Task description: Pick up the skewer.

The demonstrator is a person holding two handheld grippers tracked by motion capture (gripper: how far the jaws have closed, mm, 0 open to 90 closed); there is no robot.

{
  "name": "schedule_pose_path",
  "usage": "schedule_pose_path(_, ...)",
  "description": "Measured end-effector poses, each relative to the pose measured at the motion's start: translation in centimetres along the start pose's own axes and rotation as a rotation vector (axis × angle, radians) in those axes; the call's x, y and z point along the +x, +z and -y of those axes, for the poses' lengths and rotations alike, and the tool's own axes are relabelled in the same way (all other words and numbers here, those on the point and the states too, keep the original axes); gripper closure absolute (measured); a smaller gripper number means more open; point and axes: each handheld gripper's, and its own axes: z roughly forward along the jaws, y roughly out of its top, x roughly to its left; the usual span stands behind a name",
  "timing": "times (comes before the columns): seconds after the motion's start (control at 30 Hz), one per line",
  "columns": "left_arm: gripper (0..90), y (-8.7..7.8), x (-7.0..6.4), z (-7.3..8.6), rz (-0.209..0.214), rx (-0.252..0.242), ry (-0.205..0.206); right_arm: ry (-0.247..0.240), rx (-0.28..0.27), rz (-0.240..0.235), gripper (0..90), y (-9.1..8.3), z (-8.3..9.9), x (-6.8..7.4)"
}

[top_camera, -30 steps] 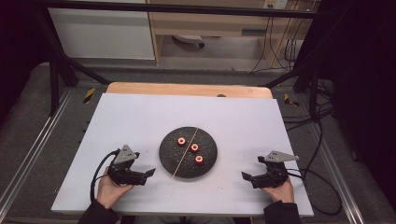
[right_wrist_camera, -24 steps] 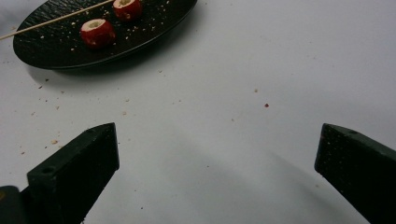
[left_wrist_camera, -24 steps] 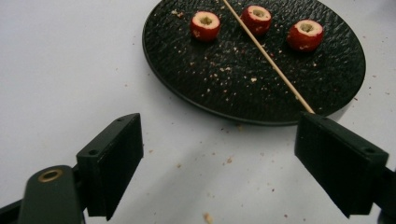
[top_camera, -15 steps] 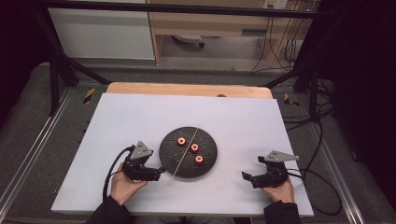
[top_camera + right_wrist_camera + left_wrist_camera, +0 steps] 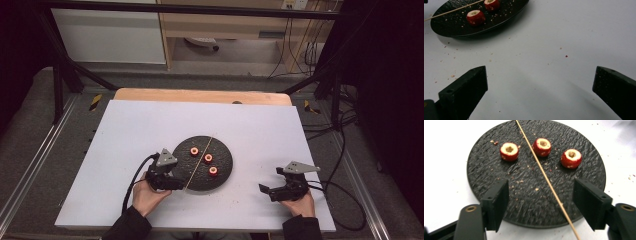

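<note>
Wooden skewer (image 5: 546, 178): thin, pale, straight; laid slantwise across dark round plate (image 5: 486, 152), near end jutting past plate's near rim toward left gripper (image 5: 541, 202). In high view, skewer (image 5: 199, 162) crossing plate (image 5: 222, 172) from far edge to near-left rim. Plate: black, rough-textured surface, scattered with pale crumbs; set on white table (image 5: 135, 125), near its middle. Contents of plate: three cored fruit pieces, red skin, cream flesh, hollow centres — left fruit piece (image 5: 509, 151) on one side of skewer, middle fruit piece (image 5: 541, 146) just beside skewer on its other side, right fruit piece (image 5: 571, 158) farther off on that same side; none touching another. Left gripper (image 5: 167, 181): jaws spread wide, above plate's near edge, skewer passing between them, gripping nothing. Right gripper (image 5: 274, 190): jaws parted wide, holding nothing, over bare table well apart from plate (image 5: 454, 23); crumbs strewn on table (image 5: 554, 45) ahead of it.
</note>
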Motion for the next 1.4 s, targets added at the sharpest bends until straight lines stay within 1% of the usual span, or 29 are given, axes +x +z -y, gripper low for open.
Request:
schedule_pose_path(0.07, 32.4, 0.4, -0.3, -0.2, -0.001, 0.005, -0.005, 0.002, 0.0, -0.001, 0.7, 0.0, 0.0, 0.0)
schedule_pose_path(0.13, 36.2, 0.9, -0.5, -0.4, -0.006, 0.018, -0.01, 0.001, 0.0, -0.001, 0.7, 0.0, 0.0, 0.0)
schedule_pose_path(0.17, 36.2, 1.1, -0.6, -0.5, -0.01, 0.026, -0.012, 0.001, 0.0, -0.001, 0.7, 0.0, 0.0, 0.0)
schedule_pose_path(0.23, 40.3, 1.6, -0.8, -0.7, -0.009, 0.041, -0.019, 0.004, 0.001, -0.002, 0.7, 0.0, 0.0, 0.0)
schedule_pose_path(0.3, 41.9, 2.0, -1.1, -0.7, -0.013, 0.05, -0.022, 0.002, 0.0, -0.002, 0.7, 0.0, 0.0, 0.0)
schedule_pose_path(0.33, 46.2, 2.2, -1.3, -0.7, -0.02, 0.056, -0.021, 0.002, 0.0, -0.003, 0.7, 0.0, 0.0, 0.0)
schedule_pose_path(0.37, 46.2, 2.4, -1.4, -0.7, -0.024, 0.061, -0.018, 0.002, 0.0, -0.003, 0.7, 0.0, 0.0, 0.0)
schedule_pose_path(0.4, 50.5, 2.5, -1.5, -0.8, -0.029, 0.07, -0.017, 0.004, -0.001, -0.003, 0.7, 0.0, 0.0, 0.0)
schedule_pose_path(0.43, 50.5, 2.7, -1.6, -0.8, -0.03, 0.076, -0.018, 0.004, -0.001, -0.003, 0.7, 0.0, 0.0, 0.0)
schedule_pose_path(0.47, 52.4, 2.8, -1.6, -0.7, -0.03, 0.083, -0.022, 0.006, 0.0, -0.004, 0.7, 0.0, 0.0, 0.0)
schedule_pose_path(0.5, 55.0, 3.0, -1.6, -0.7, -0.03, 0.09, -0.026, 0.006, -0.001, -0.005, 0.7, 0.0, 0.0, 0.0)
schedule_pose_path(0.53, 59.5, 3.1, -1.7, -0.7, -0.032, 0.096, -0.027, 0.009, 0.0, -0.006, 0.7, 0.0, 0.0, 0.0)
schedule_pose_path(0.57, 61.9, 3.1, -1.7, -0.7, -0.036, 0.103, -0.025, 0.007, -0.001, -0.005, 0.7, 0.0, 0.0, 0.0)
schedule_pose_path(0.6, 61.9, 3.2, -1.8, -0.7, -0.037, 0.106, -0.029, 0.007, -0.001, -0.005, 0.7, 0.0, 0.0, 0.0)
schedule_pose_path(0.67, 68.2, 3.3, -1.9, -0.7, -0.036, 0.112, -0.033, 0.007, -0.002, -0.005, 0.7, 0.0, 0.0, 0.0)
schedule_pose_path(0.8, 75.5, 3.5, -2.2, -0.8, -0.045, 0.129, -0.04, 0.008, -0.001, -0.006, 0.7, 0.0, 0.0, 0.0)
schedule_pose_path(1.07, 83.9, 3.7, -2.6, -0.9, -0.08, 0.136, -0.071, 0.007, -0.001, -0.007, 0.7, 0.0, 0.0, 0.0)
schedule_pose_path(1.27, 85.5, 3.7, -2.8, -0.9, -0.105, 0.137, -0.086, 0.009, 0.003, -0.009, 0.7, 0.1, 0.0, 0.0)
schedule_pose_path(1.4, 87.7, 3.7, -2.9, -0.9, -0.108, 0.135, -0.088, 0.009, 0.001, -0.008, 0.7, 0.1, 0.0, 0.0)
